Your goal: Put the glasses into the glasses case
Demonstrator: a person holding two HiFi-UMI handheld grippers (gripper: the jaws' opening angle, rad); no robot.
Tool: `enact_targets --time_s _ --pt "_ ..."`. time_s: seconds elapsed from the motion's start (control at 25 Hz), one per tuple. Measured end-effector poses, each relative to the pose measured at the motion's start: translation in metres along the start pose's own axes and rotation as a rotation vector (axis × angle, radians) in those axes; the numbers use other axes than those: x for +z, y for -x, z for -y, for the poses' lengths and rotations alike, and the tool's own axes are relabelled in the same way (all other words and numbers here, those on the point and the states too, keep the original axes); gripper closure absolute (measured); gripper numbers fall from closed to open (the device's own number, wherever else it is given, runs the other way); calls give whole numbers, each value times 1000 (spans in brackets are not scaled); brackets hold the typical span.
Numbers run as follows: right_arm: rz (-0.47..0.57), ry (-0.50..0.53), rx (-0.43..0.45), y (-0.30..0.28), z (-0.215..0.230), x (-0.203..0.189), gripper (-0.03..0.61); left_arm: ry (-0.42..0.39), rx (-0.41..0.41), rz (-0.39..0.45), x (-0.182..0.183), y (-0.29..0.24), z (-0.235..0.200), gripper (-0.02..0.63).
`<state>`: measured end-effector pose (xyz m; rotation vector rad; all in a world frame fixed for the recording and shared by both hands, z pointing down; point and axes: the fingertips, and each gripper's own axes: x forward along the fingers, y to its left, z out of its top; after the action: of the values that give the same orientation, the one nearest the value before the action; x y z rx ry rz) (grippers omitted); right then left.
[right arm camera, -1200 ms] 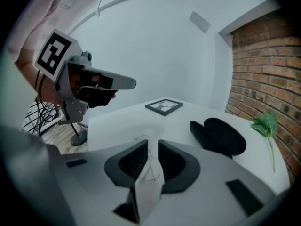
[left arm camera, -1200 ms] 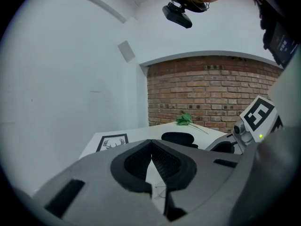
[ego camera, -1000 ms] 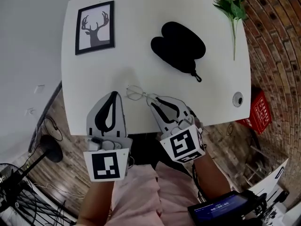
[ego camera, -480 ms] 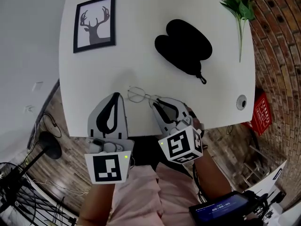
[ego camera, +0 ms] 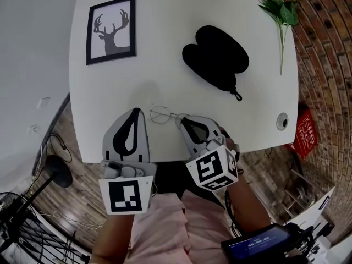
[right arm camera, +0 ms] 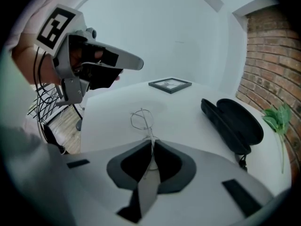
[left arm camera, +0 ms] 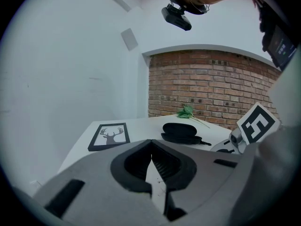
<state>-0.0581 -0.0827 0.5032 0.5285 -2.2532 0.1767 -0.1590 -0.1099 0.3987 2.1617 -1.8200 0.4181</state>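
The jaws of the right gripper have just been closing and now pinch the glasses, which jut ahead of its tips; the open glasses case lies well beyond. The left gripper, beside it, is closed and empty.

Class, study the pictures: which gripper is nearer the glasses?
Right. The right gripper, jaws just closing, grips the glasses; the left gripper sits beside them, apart.

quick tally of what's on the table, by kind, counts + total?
glasses: 1
glasses case: 1
framed deer picture: 1
green leafy sprig: 1
Total: 4
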Motion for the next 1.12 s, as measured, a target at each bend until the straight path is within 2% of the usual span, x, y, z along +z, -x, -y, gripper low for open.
enact_targets --time_s 0.48,0.84,1.12 --pt "88 -50 -97 21 25 34 558 -22 -23 42 24 -5 -5 609" --pt "187 -59 -237 64 75 90 558 -51 -71 158 88 -16 -3 609" --pt "222 -61 -372 103 119 116 558 -85 -134 256 136 -25 8 609"
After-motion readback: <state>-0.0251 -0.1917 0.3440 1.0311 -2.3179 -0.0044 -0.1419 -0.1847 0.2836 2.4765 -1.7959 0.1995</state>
